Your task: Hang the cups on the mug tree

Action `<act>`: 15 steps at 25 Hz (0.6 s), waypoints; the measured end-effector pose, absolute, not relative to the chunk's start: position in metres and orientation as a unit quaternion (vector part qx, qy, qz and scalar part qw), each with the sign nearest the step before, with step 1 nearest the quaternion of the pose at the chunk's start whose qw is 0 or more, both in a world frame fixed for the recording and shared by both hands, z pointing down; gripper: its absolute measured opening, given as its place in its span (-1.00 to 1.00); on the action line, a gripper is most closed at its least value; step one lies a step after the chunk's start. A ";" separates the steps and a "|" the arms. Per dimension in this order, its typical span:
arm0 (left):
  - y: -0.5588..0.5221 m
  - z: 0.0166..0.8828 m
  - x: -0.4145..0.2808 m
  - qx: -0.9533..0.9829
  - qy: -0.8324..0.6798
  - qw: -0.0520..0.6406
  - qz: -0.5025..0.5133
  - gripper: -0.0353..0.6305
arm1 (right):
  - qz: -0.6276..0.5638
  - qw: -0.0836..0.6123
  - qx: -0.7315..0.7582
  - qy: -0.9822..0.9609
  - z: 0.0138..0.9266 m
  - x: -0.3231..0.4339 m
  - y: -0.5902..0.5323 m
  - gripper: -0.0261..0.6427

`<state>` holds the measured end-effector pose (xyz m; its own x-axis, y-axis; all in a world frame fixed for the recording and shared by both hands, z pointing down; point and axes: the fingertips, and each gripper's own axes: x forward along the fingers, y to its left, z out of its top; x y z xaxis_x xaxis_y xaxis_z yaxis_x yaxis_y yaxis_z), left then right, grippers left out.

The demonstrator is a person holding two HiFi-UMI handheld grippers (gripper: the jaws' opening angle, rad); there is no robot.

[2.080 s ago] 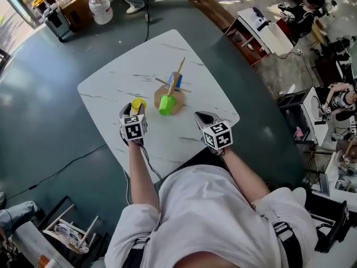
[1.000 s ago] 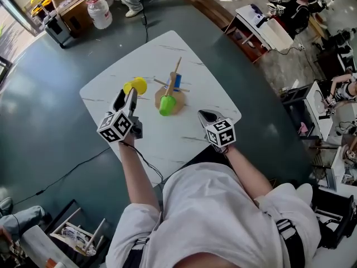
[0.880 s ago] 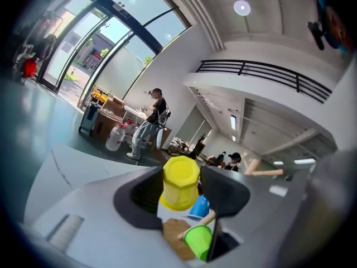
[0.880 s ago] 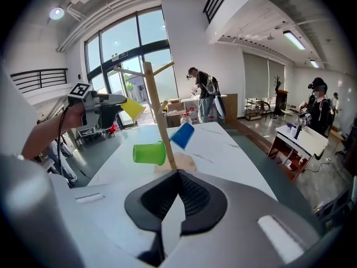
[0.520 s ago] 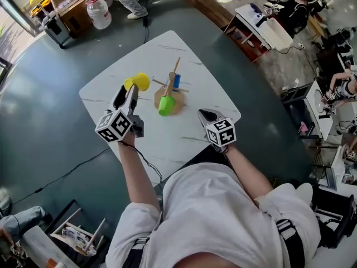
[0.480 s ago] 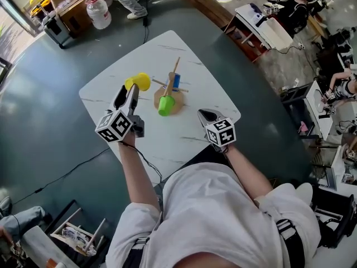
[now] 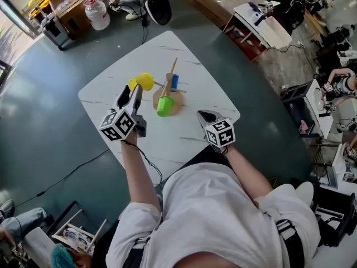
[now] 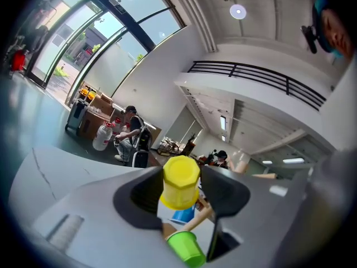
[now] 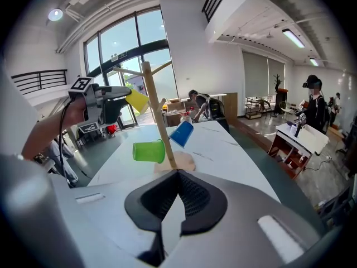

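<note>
your left gripper (image 7: 134,90) has its jaws clamped on the yellow cup (image 8: 181,182); in the left gripper view the cup fills the gap between the two jaws at the centre of the frame. in the head view that cup sits left of centre in the upper half, held clear of the white table (image 7: 184,141) and just to the left of the mug tree (image 7: 166,87). in the right gripper view it hangs in the air at the upper left, close to the tree's upper pegs, though you cannot tell there whether it touches one. two cups already hang on the tree: the green cup (image 7: 164,106) on a low peg on the side nearer you, and the blue cup (image 7: 174,81) on a peg on the far side, a little higher up. your right gripper (image 7: 202,115) is right of centre in the head view, over the near part of the table and well apart from the tree, with its jaws pressed together and nothing between them.
</note>
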<state>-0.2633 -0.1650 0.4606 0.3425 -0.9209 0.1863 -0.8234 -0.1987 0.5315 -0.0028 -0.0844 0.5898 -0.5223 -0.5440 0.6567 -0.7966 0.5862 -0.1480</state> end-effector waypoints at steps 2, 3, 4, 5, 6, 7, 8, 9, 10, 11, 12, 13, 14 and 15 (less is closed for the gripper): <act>-0.167 0.462 -0.261 0.769 -0.566 0.283 -0.085 -0.27 | 0.222 0.285 0.398 -0.843 0.591 -0.001 -0.084 -0.92; -0.168 0.463 -0.261 0.769 -0.566 0.283 -0.083 -0.27 | 0.223 0.285 0.398 -0.843 0.592 -0.001 -0.084 -0.92; -0.169 0.464 -0.260 0.769 -0.567 0.283 -0.080 -0.27 | 0.223 0.285 0.399 -0.842 0.593 0.000 -0.084 -0.92; -0.170 0.466 -0.259 0.769 -0.569 0.282 -0.074 -0.27 | 0.224 0.285 0.400 -0.842 0.593 0.001 -0.085 -0.92; -0.171 0.467 -0.259 0.769 -0.571 0.281 -0.066 -0.27 | 0.225 0.284 0.401 -0.841 0.593 0.002 -0.086 -0.92; -0.172 0.469 -0.258 0.769 -0.573 0.279 -0.056 -0.28 | 0.225 0.284 0.402 -0.841 0.593 0.003 -0.086 -0.92; -0.173 0.470 -0.256 0.769 -0.574 0.277 -0.047 -0.29 | 0.226 0.283 0.403 -0.840 0.592 0.004 -0.086 -0.92; -0.173 0.471 -0.254 0.769 -0.575 0.276 -0.039 -0.29 | 0.226 0.282 0.404 -0.840 0.591 0.005 -0.086 -0.92; -0.173 0.472 -0.252 0.770 -0.574 0.277 -0.036 -0.29 | 0.227 0.282 0.405 -0.840 0.591 0.005 -0.086 -0.92; -0.173 0.473 -0.250 0.771 -0.572 0.278 -0.036 -0.29 | 0.227 0.281 0.406 -0.839 0.591 0.006 -0.086 -0.92; -0.174 0.473 -0.248 0.772 -0.571 0.279 -0.037 -0.29 | 0.227 0.281 0.407 -0.839 0.591 0.007 -0.087 -0.92; -0.175 0.473 -0.246 0.773 -0.569 0.279 -0.037 -0.29 | 0.227 0.281 0.407 -0.839 0.591 0.007 -0.087 -0.92; -0.176 0.474 -0.245 0.773 -0.568 0.279 -0.037 -0.29 | 0.227 0.281 0.408 -0.839 0.591 0.008 -0.088 -0.92; -0.177 0.475 -0.244 0.775 -0.566 0.280 -0.036 -0.30 | 0.228 0.281 0.409 -0.838 0.592 0.008 -0.089 -0.92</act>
<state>-0.2436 -0.1773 0.4753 0.3561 -0.8973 0.2607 -0.8570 -0.2025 0.4738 0.0082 -0.0893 0.5920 -0.5084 -0.5574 0.6564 -0.8128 0.5623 -0.1520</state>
